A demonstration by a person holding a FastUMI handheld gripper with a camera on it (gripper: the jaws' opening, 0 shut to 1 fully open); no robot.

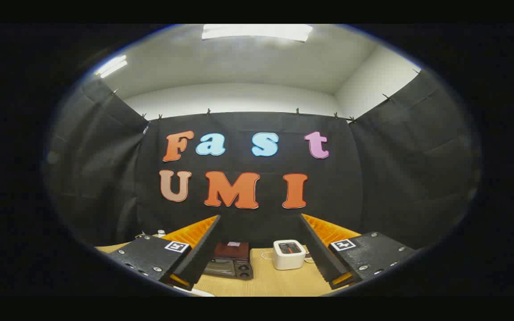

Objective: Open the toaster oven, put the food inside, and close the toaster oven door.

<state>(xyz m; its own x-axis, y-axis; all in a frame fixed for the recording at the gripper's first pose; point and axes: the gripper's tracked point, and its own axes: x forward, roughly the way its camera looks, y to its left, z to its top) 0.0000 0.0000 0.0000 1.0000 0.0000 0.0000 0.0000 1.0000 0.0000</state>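
Between the two fingers and far beyond them, the toaster oven (232, 261) sits on the wooden table (279, 283), close to the black cloth wall. Its door looks shut, though it is small and hard to see. Just beside it stands a little white box (288, 254) with a thin white cord. The gripper (261, 249) is wide open and holds nothing, up in the air, well away from the oven. I cannot pick out the food. So nothing looks done yet: opening, putting food in, and closing are all left.
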